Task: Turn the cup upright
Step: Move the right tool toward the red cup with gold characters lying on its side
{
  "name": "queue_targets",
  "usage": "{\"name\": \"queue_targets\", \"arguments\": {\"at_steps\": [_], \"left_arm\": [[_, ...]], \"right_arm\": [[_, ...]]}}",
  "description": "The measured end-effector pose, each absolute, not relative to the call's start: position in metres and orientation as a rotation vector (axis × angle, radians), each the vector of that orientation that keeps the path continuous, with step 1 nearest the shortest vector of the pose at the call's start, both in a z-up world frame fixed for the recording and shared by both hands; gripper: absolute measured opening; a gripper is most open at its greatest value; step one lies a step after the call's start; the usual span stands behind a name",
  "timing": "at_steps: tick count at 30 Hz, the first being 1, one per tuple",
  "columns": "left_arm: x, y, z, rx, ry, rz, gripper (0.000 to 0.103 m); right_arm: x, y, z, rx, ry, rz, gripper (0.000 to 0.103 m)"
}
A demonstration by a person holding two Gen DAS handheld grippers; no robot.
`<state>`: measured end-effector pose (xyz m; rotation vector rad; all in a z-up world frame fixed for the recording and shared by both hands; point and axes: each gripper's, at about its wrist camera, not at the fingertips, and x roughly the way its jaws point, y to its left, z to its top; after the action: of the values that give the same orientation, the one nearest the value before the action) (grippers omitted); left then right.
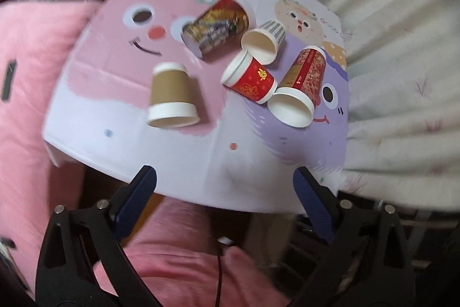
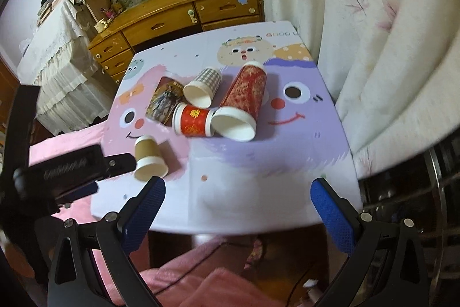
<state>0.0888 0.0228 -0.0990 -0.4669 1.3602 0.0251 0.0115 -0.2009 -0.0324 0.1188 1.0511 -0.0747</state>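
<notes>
**Cups lying tipped over on a small cartoon-print table**

Five paper cups lie on their sides on the table [image 2: 258, 192]; every open mouth that faces the cameras shows a bare white inside. A brown cup [image 2: 149, 158] lies alone near the table's left edge, mouth toward the viewer. The other four form a cluster near the middle. A short red cup [image 2: 194, 121] with gold print lies crosswise, touching the rim of a tall red patterned cup [image 2: 244, 102], whose wide mouth faces the viewer. Behind the short red cup lie a small checked cup [image 2: 204, 87] and, to its left, a dark cup with a picture print [image 2: 165, 101].

The tabletop is white with pink and purple smiling cartoon faces. Behind it stands a wooden desk with drawers [image 2: 172, 22] and shelves of books. A pale curtain [image 2: 388, 48] hangs just to the right of the table. Pink bedding [image 1: 26, 76] lies to the left and below.

Both tools hover off the table's near edge, apart from every cup. The left gripper [image 1: 224, 192] has its blue-padded fingers spread wide and holds nothing. The right gripper [image 2: 237, 200] is likewise spread wide and unloaded. In the right camera's view, part of the left tool's black body [image 2: 72, 166] juts in beside the brown cup.
</notes>
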Motion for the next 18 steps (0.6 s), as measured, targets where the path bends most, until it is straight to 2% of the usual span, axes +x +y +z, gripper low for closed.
{"name": "queue_targets", "arguments": {"at_steps": [8, 18], "left_arm": [[0.156, 0.013, -0.156, -0.691, 1.463, 0.099, 0.093], [0.22, 0.01, -0.219, -0.835, 1.579, 0.259, 0.093]], "right_arm": [[0.085, -0.197, -0.062, -0.031, 1.044, -0.051, 0.103], [0.173, -0.205, -0.112, -0.052, 1.17, -0.007, 0.102]]}}
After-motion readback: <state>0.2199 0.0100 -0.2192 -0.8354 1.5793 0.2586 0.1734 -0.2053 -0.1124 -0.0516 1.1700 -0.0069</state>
